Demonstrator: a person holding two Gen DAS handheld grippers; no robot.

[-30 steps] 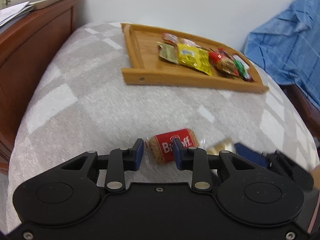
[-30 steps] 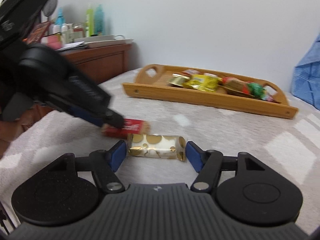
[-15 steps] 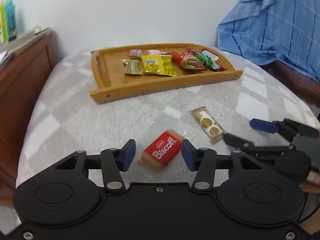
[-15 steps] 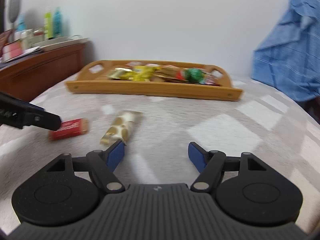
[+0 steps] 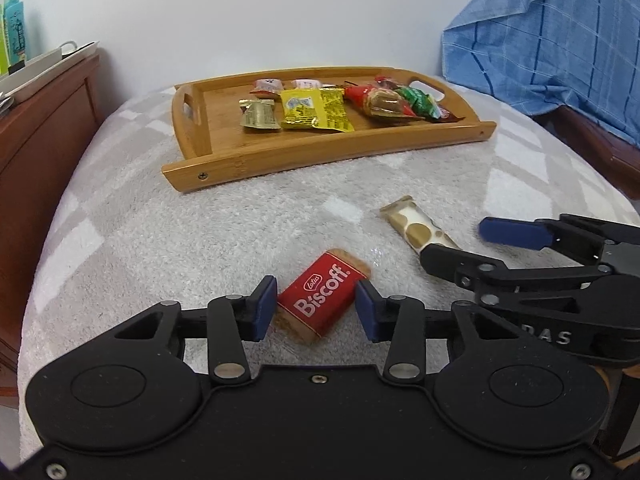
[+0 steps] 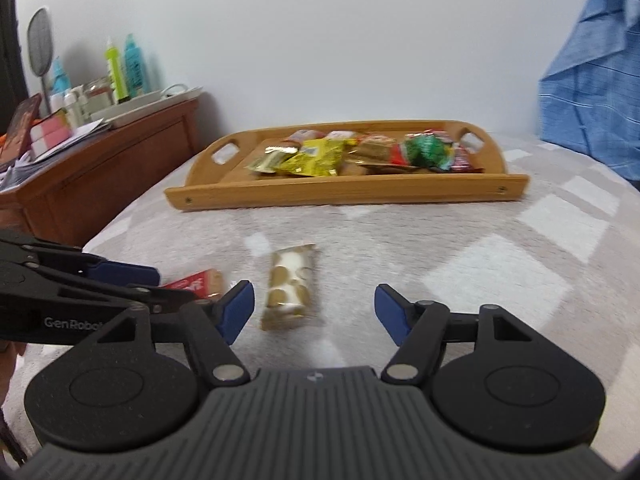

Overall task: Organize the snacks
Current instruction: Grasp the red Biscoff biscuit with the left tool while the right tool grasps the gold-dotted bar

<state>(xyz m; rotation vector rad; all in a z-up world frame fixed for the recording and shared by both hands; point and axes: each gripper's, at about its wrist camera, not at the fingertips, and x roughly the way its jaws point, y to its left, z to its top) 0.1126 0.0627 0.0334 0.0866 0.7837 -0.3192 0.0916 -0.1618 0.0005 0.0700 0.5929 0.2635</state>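
One bed, one tray, two grippers, two loose snacks.

One bed (image 5: 160, 248) under a grey checked blanket carries everything. One wooden tray (image 5: 320, 156) sits at its far side and holds a row of overlapping wrappers, at least seven; exact count unclear. Left gripper (image 5: 316, 300): fingers (image 5: 264, 308) have just been closing, one on each side of the red Biscoff packet (image 5: 320, 292), which lies askew on the blanket; pads at its edges, and I cannot tell whether they press. Right gripper (image 6: 314, 304): fingers have just been narrowing but stand released; the gold-dotted white bar (image 6: 290, 286) lies between them, nearer the left one, untouched. Both loose snacks lie near each other, outside the tray.
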